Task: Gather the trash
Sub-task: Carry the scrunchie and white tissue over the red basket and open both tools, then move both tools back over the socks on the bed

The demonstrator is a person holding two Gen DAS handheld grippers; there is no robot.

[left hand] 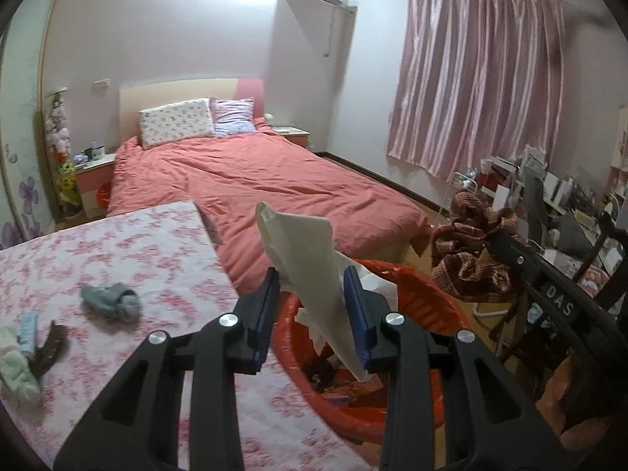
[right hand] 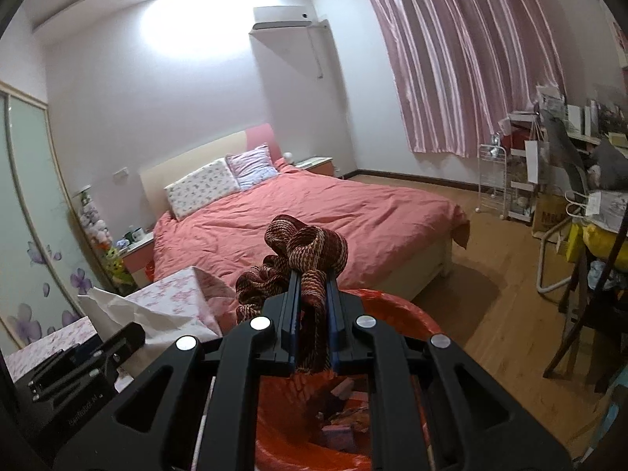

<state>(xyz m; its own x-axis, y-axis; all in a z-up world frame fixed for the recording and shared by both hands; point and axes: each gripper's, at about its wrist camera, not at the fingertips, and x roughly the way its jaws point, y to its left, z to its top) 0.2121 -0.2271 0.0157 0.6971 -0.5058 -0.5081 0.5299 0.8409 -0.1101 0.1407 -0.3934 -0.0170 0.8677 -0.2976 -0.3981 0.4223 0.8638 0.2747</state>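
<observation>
Left gripper (left hand: 312, 274) over the red-lined trash bin (left hand: 428, 294), fingers (left hand: 267, 306) parted around a crumpled white paper sheet (left hand: 306, 263). Sheet standing upright and tilted, long axis running from its top corner above the fingertips down to a tail dangling inside the bin's mouth. Right pad seemingly touching the paper, left pad apparently clear of it; whether truly pinched, cannot tell. Bin directly below and slightly right of the fingers, so a drop likely lands inside.

Right gripper (right hand: 312, 274) also above the same bin (right hand: 392, 306), fingers (right hand: 292, 306) clenched tight on a maroon woven cloth (right hand: 306, 247), bunched in loops beyond the fingertips and trailing down between the pads. Pink scraps already visible in the bin's bottom.

Left gripper nearer the floral-covered surface (left hand: 117, 243), just beside the bin, carrying a grey-blue sock (left hand: 112, 300), a small tube (left hand: 27, 331), a dark brown item (left hand: 49, 347) and pale green cloth (left hand: 15, 373). Bed with coral duvet (left hand: 255, 180) beyond. Little obstructing the drop; the two grippers crowded close over one opening, a possible snag.
</observation>
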